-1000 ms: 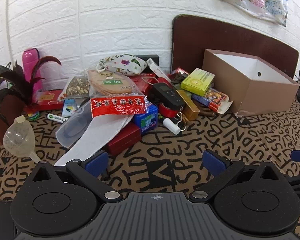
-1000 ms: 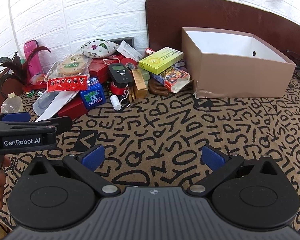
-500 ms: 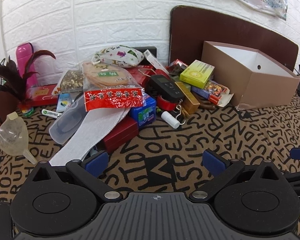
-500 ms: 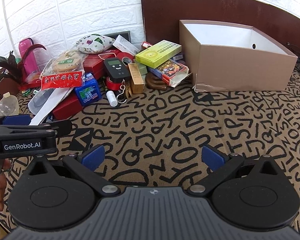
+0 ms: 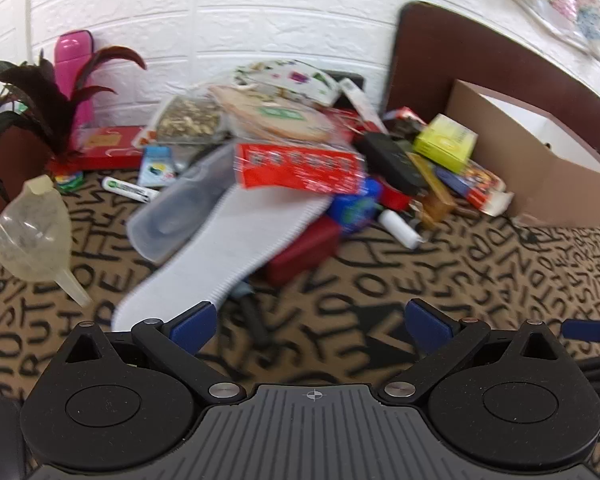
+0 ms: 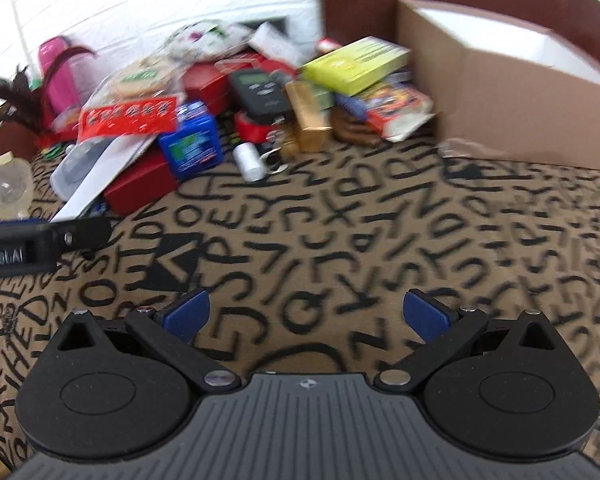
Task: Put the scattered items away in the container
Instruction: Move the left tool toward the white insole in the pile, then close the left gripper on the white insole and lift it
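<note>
The brown cardboard box stands open at the far right of the tabletop, against a dark brown board, its white inside showing and nothing visible in it from these angles. The scattered items lie heaped to its left along the white brick wall: a yellow-green carton rests on a colourful packet just beside the box, then a gold box, a black handheld device, a small white cylinder and a blue packet. Farther left a red-labelled snack bag lies on a white insole, which overlaps a clear plastic case and a dark red box. A clear funnel sits at the near left, with a potted dark-leaved plant and a pink bottle behind it. The left claw hangs spread wide and empty over the lettered cloth, close to the insole's near end. The right claw is likewise spread and empty above bare cloth, well apart from the pile and the box. Both views are motion-blurred.
</note>
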`<state>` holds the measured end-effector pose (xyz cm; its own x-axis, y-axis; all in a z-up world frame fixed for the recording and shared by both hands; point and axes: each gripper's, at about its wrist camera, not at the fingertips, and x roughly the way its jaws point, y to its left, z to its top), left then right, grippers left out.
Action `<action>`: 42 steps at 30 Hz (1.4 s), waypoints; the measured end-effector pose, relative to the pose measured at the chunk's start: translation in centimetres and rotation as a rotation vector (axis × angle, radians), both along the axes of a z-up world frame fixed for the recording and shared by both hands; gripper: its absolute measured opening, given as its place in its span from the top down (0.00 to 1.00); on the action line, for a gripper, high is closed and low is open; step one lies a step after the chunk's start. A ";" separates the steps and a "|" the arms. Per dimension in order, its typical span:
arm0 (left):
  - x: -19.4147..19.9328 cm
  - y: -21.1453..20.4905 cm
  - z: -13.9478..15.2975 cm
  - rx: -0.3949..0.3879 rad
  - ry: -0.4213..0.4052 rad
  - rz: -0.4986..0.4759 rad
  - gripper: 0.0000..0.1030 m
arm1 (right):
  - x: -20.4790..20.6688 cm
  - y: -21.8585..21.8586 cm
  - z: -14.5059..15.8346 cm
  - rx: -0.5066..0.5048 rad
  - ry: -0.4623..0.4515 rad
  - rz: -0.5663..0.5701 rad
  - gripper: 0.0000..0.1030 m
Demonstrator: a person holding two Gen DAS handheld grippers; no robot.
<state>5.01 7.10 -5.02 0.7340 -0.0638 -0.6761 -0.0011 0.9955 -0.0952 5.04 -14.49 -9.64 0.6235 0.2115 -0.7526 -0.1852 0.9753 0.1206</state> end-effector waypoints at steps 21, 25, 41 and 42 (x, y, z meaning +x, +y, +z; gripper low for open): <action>4.8 7.3 -2.2 -0.037 0.064 -0.063 0.34 | 8.4 10.6 0.7 0.215 -0.045 0.249 0.39; 5.4 6.9 -2.3 -0.029 0.049 -0.092 0.25 | 9.4 11.7 0.5 0.185 -0.068 0.248 0.44; 5.6 7.0 -2.2 -0.062 0.058 -0.104 0.45 | 9.8 11.2 2.0 0.296 -0.079 0.280 0.87; 5.3 6.7 -2.1 -0.071 0.058 -0.121 0.49 | 9.4 10.8 2.2 0.307 -0.072 0.277 0.88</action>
